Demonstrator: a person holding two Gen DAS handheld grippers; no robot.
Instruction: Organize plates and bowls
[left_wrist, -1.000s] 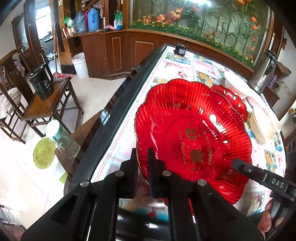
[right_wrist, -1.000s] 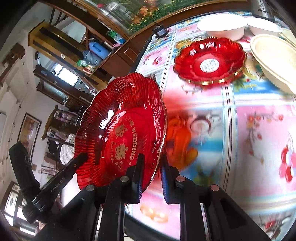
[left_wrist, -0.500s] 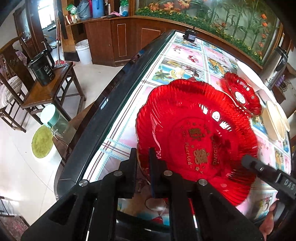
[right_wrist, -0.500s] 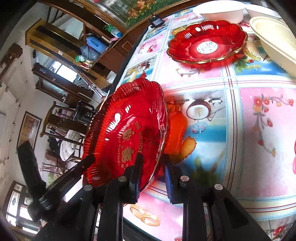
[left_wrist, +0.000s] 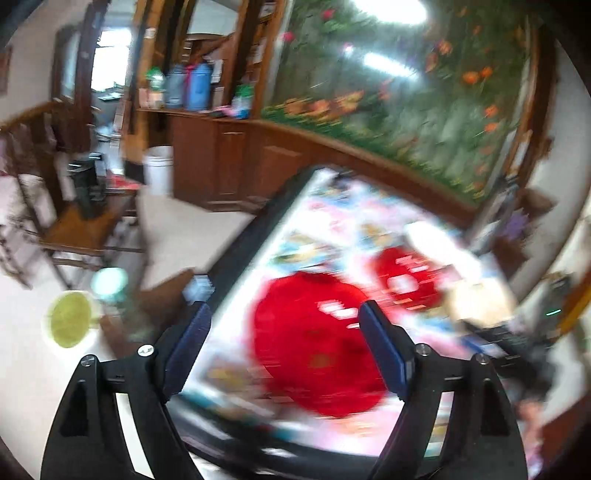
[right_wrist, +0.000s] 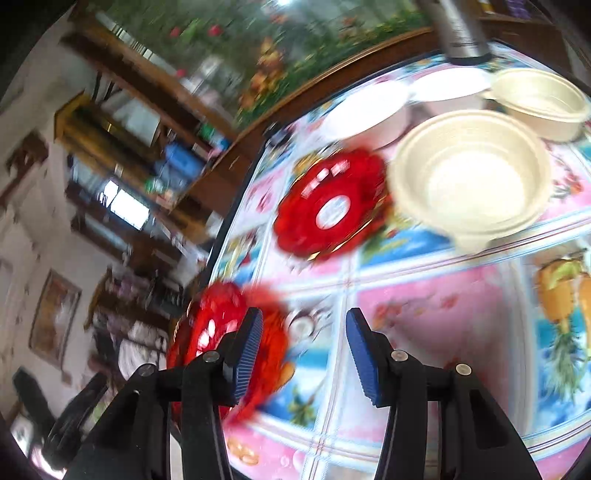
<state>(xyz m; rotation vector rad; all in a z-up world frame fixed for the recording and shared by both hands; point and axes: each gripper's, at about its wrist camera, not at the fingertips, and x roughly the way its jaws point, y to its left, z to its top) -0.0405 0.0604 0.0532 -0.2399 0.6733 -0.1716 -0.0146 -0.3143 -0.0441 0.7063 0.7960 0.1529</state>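
Both views are blurred by motion. A large red scalloped plate (left_wrist: 314, 343) lies on the patterned table near its left edge; it also shows in the right wrist view (right_wrist: 221, 332), low and left. My left gripper (left_wrist: 284, 336) is open and empty, above and behind the plate. My right gripper (right_wrist: 304, 350) is open and empty, just right of that plate. A smaller red plate (right_wrist: 328, 210) with a white centre sits farther along the table and also shows in the left wrist view (left_wrist: 406, 280). A cream bowl (right_wrist: 472, 177) stands beside it.
Two white bowls (right_wrist: 369, 107) and another cream bowl (right_wrist: 539, 99) stand at the far end by a steel flask (right_wrist: 461, 33). The table's dark left edge (left_wrist: 251, 236) drops to the floor, where a wooden chair (left_wrist: 85, 229) and a white bin (left_wrist: 159, 166) stand.
Both grippers let go of the large red plate and opened. The plate now lies on the table. Both grippers pulled back, and the views swing fast.
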